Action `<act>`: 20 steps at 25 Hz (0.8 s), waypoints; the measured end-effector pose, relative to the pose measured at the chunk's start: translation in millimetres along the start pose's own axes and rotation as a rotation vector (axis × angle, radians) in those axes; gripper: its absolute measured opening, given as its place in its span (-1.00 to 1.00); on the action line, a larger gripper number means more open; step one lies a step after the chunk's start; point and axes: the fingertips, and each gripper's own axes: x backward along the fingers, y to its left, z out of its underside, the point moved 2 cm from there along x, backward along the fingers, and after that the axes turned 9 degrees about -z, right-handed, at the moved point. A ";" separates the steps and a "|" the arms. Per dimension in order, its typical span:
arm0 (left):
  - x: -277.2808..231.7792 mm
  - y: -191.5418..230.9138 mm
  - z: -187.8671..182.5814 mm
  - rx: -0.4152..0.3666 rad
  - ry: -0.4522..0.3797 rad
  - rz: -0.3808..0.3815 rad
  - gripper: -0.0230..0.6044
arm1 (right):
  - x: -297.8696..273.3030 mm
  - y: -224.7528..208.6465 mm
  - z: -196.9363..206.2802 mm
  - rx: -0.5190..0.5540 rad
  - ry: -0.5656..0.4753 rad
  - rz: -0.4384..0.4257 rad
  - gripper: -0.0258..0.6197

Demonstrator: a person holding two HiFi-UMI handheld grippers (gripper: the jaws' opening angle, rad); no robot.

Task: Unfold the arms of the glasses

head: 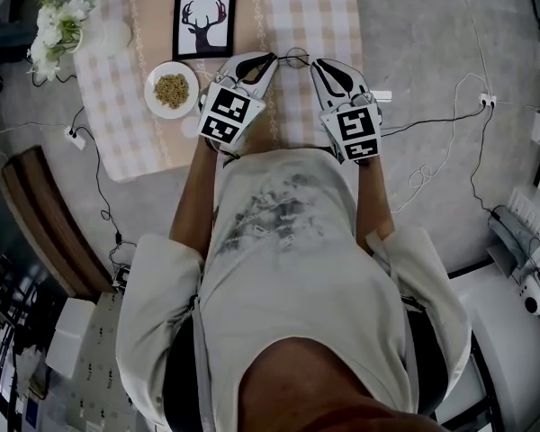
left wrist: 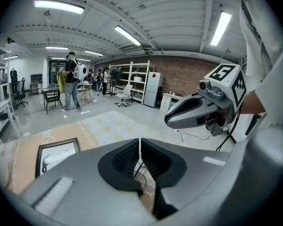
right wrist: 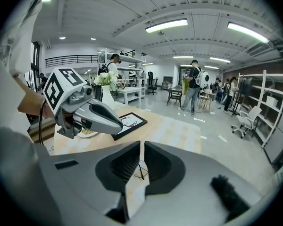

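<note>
The thin wire-framed glasses [head: 296, 58] lie on the checkered tablecloth [head: 315, 12], between the tips of my two grippers. My left gripper [head: 272, 58] sits just left of them, its jaws shut with only a slit between the pads. My right gripper [head: 314, 65] sits just right of them, also shut. In the left gripper view the glasses [left wrist: 142, 171] show as thin wire through the slit of my left gripper [left wrist: 139, 142]. The right gripper view shows the glasses [right wrist: 140, 167] on the cloth beyond my right gripper [right wrist: 142, 145]. Neither gripper holds anything.
A framed deer picture [head: 204, 21] lies at the table's far side. A white bowl of grains [head: 171, 90] stands left of my left gripper, and white flowers [head: 58, 25] stand at the far left corner. Cables [head: 432, 151] trail over the floor on both sides.
</note>
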 end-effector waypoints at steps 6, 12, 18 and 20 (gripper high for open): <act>-17.3 -4.3 16.0 -0.029 0.055 0.032 -0.82 | -8.7 -0.6 12.8 -0.014 0.028 -0.018 -0.86; -34.2 -7.1 38.0 -0.045 0.121 0.050 -0.77 | -15.2 -3.2 22.8 -0.024 0.053 -0.027 -0.86; -48.9 -7.7 51.2 -0.081 0.169 0.081 -0.74 | -21.6 -6.1 32.6 -0.032 0.080 -0.031 -0.86; -52.0 -8.6 53.4 -0.092 0.180 0.091 -0.73 | -23.6 -7.0 35.4 -0.033 0.089 -0.032 -0.86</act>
